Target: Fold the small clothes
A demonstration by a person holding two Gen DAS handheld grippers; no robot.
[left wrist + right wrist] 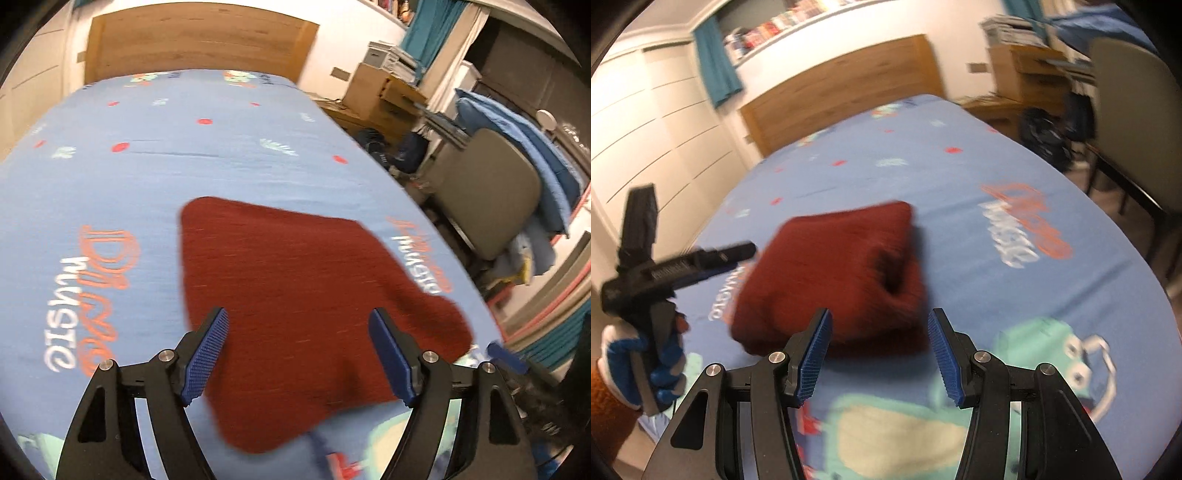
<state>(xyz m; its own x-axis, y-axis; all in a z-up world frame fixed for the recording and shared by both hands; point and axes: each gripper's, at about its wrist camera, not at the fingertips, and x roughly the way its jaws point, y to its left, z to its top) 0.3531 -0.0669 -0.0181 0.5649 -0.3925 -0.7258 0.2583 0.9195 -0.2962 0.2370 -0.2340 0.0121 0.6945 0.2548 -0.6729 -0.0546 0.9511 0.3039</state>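
A dark red knitted garment lies folded on the blue printed bed sheet. In the right wrist view it is a thick folded bundle near the bed's front. My left gripper is open and empty, hovering over the garment's near part. My right gripper is open and empty, just in front of the garment's near edge. The left gripper also shows in the right wrist view, held in a gloved hand to the left of the garment.
A wooden headboard stands at the far end of the bed. A chair, cardboard boxes and bags crowd the floor to the right. White wardrobe doors line the left side.
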